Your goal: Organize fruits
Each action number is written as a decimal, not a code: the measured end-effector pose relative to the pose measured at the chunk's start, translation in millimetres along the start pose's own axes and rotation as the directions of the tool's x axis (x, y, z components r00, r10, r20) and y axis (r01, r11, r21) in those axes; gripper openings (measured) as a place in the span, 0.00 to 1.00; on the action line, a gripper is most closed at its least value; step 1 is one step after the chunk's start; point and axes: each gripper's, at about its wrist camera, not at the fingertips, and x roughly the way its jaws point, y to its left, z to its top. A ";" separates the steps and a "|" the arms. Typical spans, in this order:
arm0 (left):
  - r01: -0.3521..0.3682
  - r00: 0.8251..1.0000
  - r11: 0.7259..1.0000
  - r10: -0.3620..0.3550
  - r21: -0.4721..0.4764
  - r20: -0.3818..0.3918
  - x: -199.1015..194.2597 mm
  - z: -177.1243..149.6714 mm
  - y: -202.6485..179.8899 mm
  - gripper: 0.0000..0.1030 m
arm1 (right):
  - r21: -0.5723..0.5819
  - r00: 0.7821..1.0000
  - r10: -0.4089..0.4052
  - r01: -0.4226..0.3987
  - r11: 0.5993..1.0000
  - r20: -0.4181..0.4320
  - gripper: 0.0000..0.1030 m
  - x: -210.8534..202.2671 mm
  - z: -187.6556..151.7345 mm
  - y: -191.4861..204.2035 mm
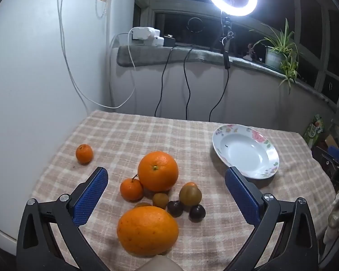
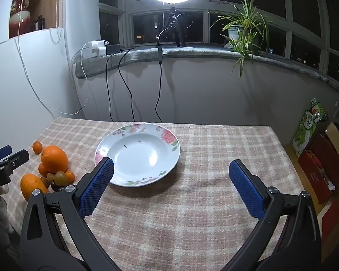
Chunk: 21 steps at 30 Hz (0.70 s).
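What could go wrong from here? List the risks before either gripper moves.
1. The near large orange is round and wide; the open left gripper may pinch it off-centre and send it rolling off the cloth's front edge.
2. The small fruits crowd against both oranges, so a finger may knock them.
3. The floral plate is shallow; fruit dropped in may roll out.

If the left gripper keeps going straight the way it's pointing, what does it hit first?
Most likely the far large orange, centred ahead between the open left gripper fingers; the nearer orange sits lower and may pass underneath, though depth is uncertain.
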 end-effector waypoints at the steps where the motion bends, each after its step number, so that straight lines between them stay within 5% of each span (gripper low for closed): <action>1: -0.002 1.000 1.000 0.002 0.011 0.014 -0.9 0.4 -0.2 1.00 | -0.001 1.000 0.001 -0.001 1.000 -0.003 1.00 0.6 -0.1 -1.9; 6: 0.062 0.995 0.998 -0.063 0.011 0.078 -6.0 -4.4 2.4 1.00 | -0.004 1.000 -0.005 0.005 1.000 -0.009 1.00 8.5 3.8 -7.0; 21: 0.001 0.999 1.000 -0.002 0.022 0.052 -10.8 -8.7 0.2 1.00 | -0.067 1.000 0.025 -0.024 0.997 0.002 1.00 3.9 -2.6 5.7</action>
